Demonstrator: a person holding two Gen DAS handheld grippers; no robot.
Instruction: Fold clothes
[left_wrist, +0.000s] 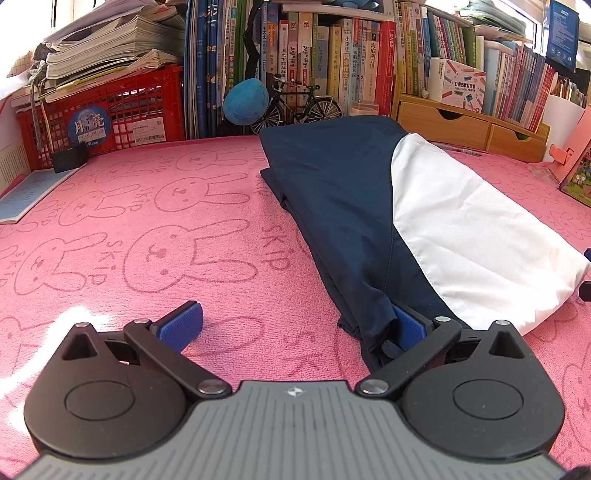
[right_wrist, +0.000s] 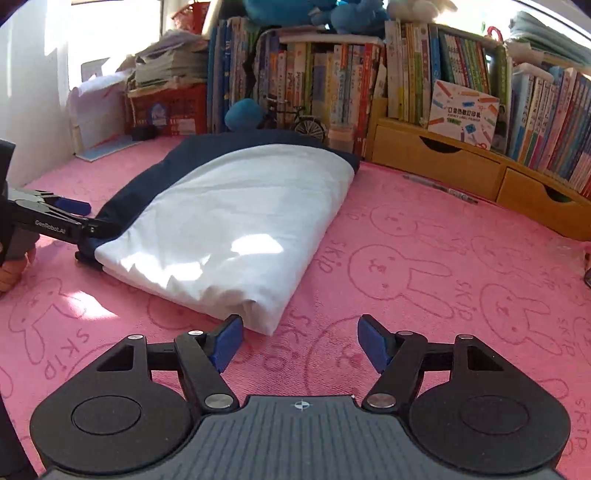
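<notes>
Right gripper (right_wrist: 297, 341) is hanging released, the navy-and-white garment (right_wrist: 229, 221) lying just beyond its left jaw. Left gripper (left_wrist: 295, 326) is also spread, its right jaw touching the hem; dragging risks undoing folds.

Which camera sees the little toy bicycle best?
The left wrist view: the toy bicycle stands whole and sharp before the books. In the right wrist view it is smaller, blurrier, and its lower part hides behind the folded garment.
</notes>
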